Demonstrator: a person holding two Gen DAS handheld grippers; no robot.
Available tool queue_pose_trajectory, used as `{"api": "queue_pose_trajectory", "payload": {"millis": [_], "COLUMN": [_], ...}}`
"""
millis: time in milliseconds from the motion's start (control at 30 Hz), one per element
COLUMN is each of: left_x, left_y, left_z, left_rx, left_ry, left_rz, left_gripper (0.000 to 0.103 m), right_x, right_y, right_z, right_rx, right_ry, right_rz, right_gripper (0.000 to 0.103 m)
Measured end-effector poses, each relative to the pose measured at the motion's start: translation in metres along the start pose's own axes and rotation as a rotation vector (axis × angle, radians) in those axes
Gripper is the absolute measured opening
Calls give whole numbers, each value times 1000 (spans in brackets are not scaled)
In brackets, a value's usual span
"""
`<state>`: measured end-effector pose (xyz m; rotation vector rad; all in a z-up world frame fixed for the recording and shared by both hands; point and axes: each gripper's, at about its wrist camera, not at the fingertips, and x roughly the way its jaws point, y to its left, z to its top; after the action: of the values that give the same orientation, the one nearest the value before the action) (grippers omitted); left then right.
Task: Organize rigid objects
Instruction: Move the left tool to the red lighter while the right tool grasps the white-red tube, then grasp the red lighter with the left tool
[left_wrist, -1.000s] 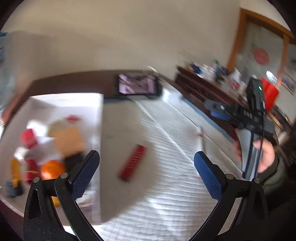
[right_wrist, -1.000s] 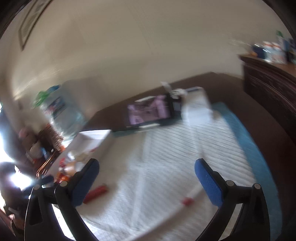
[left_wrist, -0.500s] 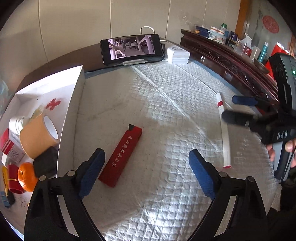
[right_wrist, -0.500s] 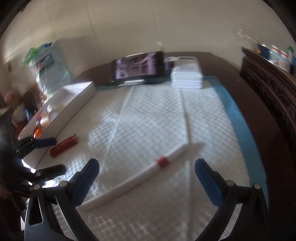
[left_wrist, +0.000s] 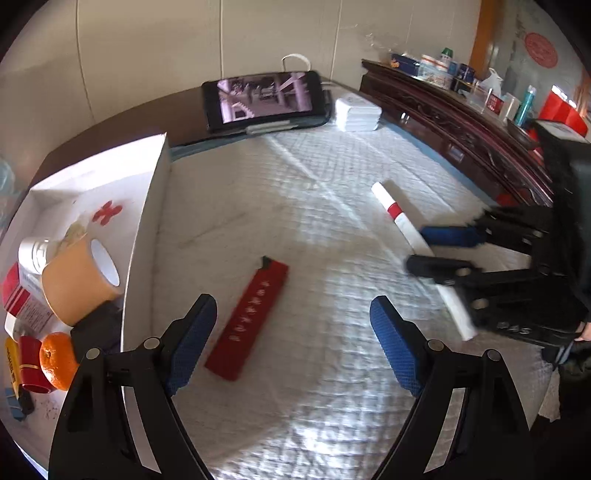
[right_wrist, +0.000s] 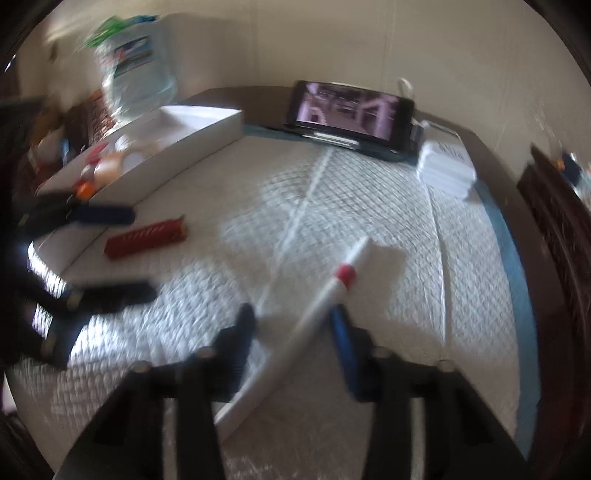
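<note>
A flat red box (left_wrist: 251, 314) lies on the white quilted mat, just ahead of my open, empty left gripper (left_wrist: 291, 332); it also shows in the right wrist view (right_wrist: 146, 238). A long white tube with a red band (right_wrist: 314, 314) lies between the fingers of my right gripper (right_wrist: 295, 321), whose jaws are narrowed around it with gaps on both sides. The tube (left_wrist: 402, 225) and right gripper (left_wrist: 443, 251) also show at the right of the left wrist view. A white box (left_wrist: 147, 206) at the left holds tape, an orange and small packages.
A phone (left_wrist: 264, 98) with its screen lit stands at the mat's far edge beside a white stack (left_wrist: 356, 112). A dark wooden sideboard (left_wrist: 461, 122) with bottles runs along the right. A large water bottle (right_wrist: 135, 70) stands behind the box.
My right gripper has come down over the white tube and its jaws have narrowed around it. My left gripper has moved in closer to the red box.
</note>
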<state>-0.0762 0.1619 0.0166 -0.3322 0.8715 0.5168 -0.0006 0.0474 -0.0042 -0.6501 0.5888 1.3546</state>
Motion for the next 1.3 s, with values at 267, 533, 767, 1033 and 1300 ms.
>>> {"api": "queue_pose_trajectory", "payload": {"millis": [267,533,767,1033,1300], "left_x": [12,6,13,5,0], "left_y": [-7,-14,-11,-14,-19], "left_z": [0,3,2,-8,-14], "left_rx": [73,83,65,60,53], "left_ry": [48,38,73,48,-16], "left_rz": [54,48,45,30,24], "left_gripper": [86,71,68,60,17], "right_x": [-17,-17,-16,-16,-16], "right_y": [-25,-26,-26,-27,-24], "right_z": [-19,-19,-19,-19,-19], "right_rx": [33,41,40,46,28], "right_ry": [-7,-4,0,0,1], "right_rz": [-9,11,15,26,9], "right_gripper": [11,11,12,13,11]}}
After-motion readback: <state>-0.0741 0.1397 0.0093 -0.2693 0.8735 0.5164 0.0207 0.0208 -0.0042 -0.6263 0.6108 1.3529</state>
